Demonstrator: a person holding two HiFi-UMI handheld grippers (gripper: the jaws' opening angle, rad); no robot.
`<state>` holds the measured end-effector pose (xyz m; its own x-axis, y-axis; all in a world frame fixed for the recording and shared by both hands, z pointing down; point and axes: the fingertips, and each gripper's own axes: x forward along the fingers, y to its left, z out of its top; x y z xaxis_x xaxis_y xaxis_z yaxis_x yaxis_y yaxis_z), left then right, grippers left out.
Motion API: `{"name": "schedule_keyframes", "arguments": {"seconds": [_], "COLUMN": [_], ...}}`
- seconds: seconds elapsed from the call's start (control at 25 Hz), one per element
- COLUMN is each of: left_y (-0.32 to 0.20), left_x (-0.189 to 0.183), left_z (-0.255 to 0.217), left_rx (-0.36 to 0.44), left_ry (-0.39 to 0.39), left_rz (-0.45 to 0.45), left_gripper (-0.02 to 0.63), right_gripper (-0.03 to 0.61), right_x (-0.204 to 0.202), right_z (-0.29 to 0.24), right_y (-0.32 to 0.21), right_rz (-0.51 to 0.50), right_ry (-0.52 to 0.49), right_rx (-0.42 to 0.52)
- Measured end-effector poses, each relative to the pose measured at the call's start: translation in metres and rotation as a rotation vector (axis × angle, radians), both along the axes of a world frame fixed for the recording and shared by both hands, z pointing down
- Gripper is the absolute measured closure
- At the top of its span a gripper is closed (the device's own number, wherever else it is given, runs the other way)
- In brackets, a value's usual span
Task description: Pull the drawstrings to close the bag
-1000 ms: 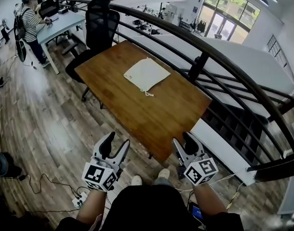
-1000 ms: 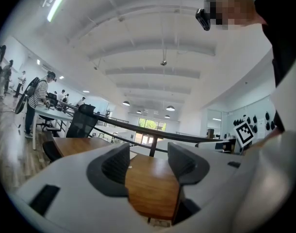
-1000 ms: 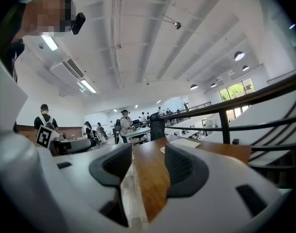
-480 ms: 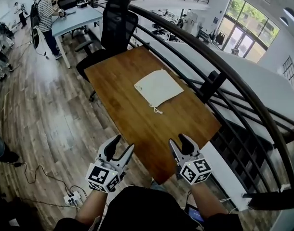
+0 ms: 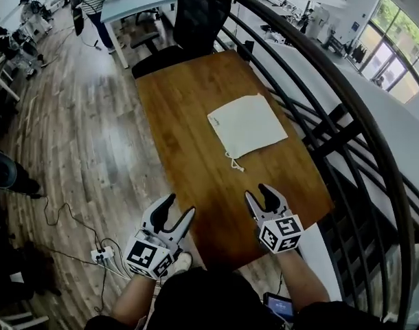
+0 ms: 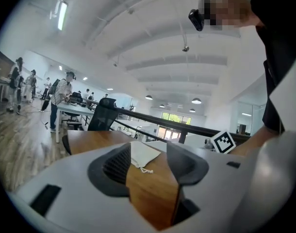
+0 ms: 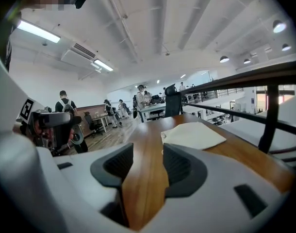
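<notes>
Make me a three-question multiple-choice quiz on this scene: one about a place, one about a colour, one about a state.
1. Where does the bag lie?
A on the floor; B on the table; C on the chair.
2. What colour is the bag?
A red; B black; C cream.
3. How do the jaws of the left gripper stand?
A apart, holding nothing; B clamped on the bag; C clamped on a cord.

Answers: B, the bag lies flat on the wooden top. C, its cloth is pale cream. A, only bare table shows between the jaws, with the bag well ahead of them.
</notes>
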<state>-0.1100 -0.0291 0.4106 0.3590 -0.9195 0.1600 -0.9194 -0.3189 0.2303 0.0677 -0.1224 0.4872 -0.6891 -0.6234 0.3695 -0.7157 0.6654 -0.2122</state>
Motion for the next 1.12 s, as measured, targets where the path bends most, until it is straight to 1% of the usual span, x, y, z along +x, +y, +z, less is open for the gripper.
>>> {"name": "schedule_keyframes", "arguments": {"seconds": [0.24, 0.4, 0.56, 0.8, 1.12], "left_y": [-0.002, -0.011, -0.02, -0.022, -0.032], "left_x": [0.013, 0.014, 0.01, 0.01, 0.001], "left_z": [0.011, 0.022, 0.034, 0.042, 0.043], "left_rx": [-0.052, -0.09, -0.118, -0.149, -0.193], "left_ry": [-0.014, -0.025, -0.019, -0.015, -0.019], "left_rz": [-0.084, -0.099, -0.08, -0.032, 0.008], "left_gripper": [0.379, 0.382, 0.384, 0.388, 0.39], "right_gripper": [0.394, 0.396, 0.396, 0.396, 0.399], "right_x": [-0.006, -0.021, -0.031, -0.031, -0.048], "right_z": [0.038, 0.064, 0.088, 0.12, 0.141], "right_y": [-0.039, -0.058, -0.071, -0.084, -0.103], "right_rz": [-0.077, -0.118, -0.124, -0.1, -0.091], "right_ry": [0.031, 0.087, 0.155, 0.268, 0.375], "right_rx": [-0.057, -0.075, -0.086, -0.138, -0.2]}}
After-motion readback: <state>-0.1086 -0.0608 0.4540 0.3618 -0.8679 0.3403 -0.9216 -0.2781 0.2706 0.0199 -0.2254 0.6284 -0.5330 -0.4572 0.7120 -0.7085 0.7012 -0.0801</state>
